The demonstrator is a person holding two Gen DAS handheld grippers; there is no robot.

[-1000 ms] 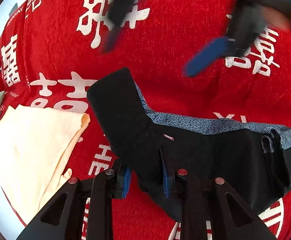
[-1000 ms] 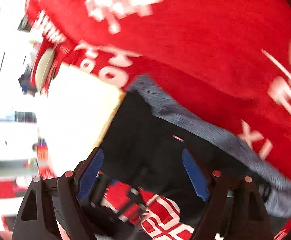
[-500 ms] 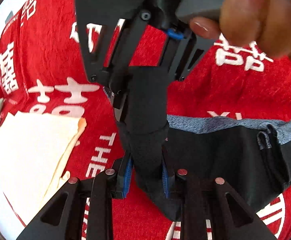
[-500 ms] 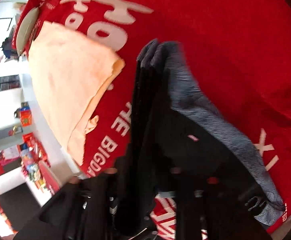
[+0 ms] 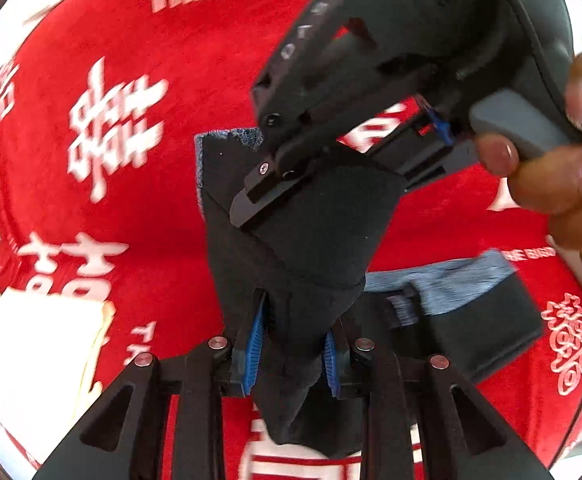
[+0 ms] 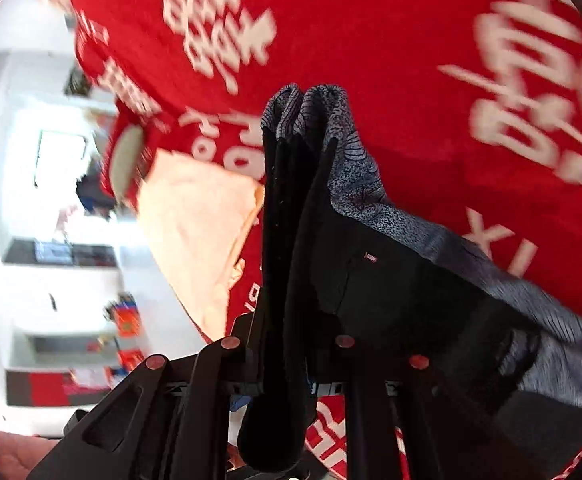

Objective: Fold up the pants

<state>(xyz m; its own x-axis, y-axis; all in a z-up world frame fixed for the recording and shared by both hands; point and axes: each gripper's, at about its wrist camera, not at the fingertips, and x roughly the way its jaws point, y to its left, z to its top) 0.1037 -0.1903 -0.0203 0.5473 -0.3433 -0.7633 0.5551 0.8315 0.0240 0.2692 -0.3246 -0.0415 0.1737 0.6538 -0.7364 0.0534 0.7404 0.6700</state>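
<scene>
I hold the black pants (image 5: pixel 299 248) with both tools: the left gripper (image 5: pixel 291 344) is clenched on a bunched end, and the right gripper (image 5: pixel 275 192) has just closed on the fabric beside it. To fold well, I should keep both ends level and carry them over together. The pants hang above the middle of the red cloth (image 5: pixel 131 184); their long axis runs from my grippers toward the grey waistband (image 6: pixel 331 128).

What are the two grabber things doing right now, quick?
Left gripper: jaws shut on the black pants.
Right gripper: jaws just closed, also shut on the black pants.
</scene>
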